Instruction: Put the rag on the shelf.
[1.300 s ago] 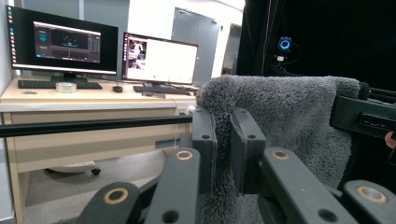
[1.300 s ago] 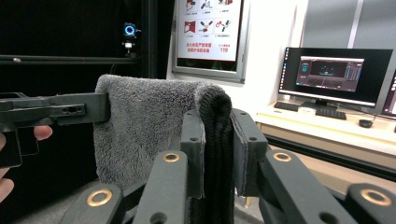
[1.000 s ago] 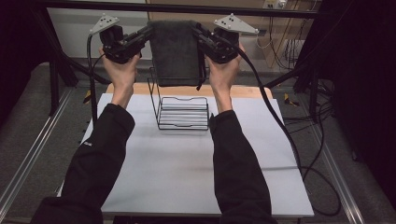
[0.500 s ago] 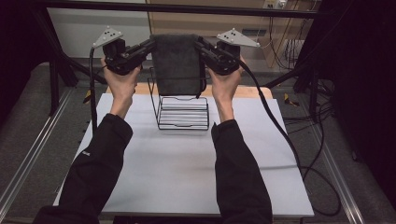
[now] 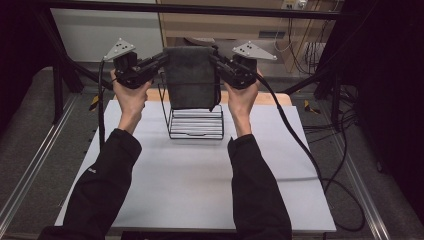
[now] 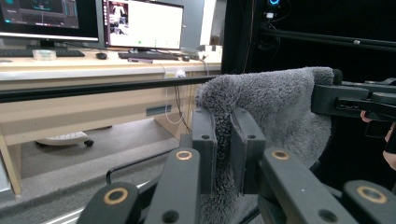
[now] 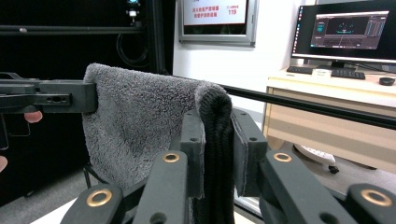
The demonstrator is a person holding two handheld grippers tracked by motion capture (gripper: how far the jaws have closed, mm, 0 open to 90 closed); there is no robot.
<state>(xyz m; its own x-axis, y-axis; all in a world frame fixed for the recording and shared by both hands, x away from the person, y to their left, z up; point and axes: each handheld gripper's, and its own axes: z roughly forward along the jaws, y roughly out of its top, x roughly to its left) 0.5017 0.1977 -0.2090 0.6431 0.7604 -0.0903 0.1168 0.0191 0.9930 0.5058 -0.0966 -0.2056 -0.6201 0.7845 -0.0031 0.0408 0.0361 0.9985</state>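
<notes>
**Grey towel held taut above wire rack**

White tabletop [image 5: 200,190], bounded by black frame bars, with a wooden desk and lit monitors [image 6: 140,23] behind. One black wire rack [image 5: 196,122] is set upright at the far middle of the tabletop; it serves as the reference for all placements below.

Item 1: grey towel [image 5: 191,77], terry pile, doubled over at its top edge. It is suspended directly above the rack, its lower hem hanging just in front of the rack's upper wires; whether hem and wires touch cannot be told.

Item 2: left gripper [image 5: 159,62], held up and to the left of the rack. Its jaws are clenched on the towel's top left corner, the pile being pinched between both pads [image 6: 204,149].

Item 3: right gripper [image 5: 216,59], held up and to the right of the rack. Its jaws are clamped on the towel's top right corner, the folded edge being squeezed between the pads [image 7: 192,154].

Both forearms are clad in black sleeves [image 5: 107,180].
</notes>
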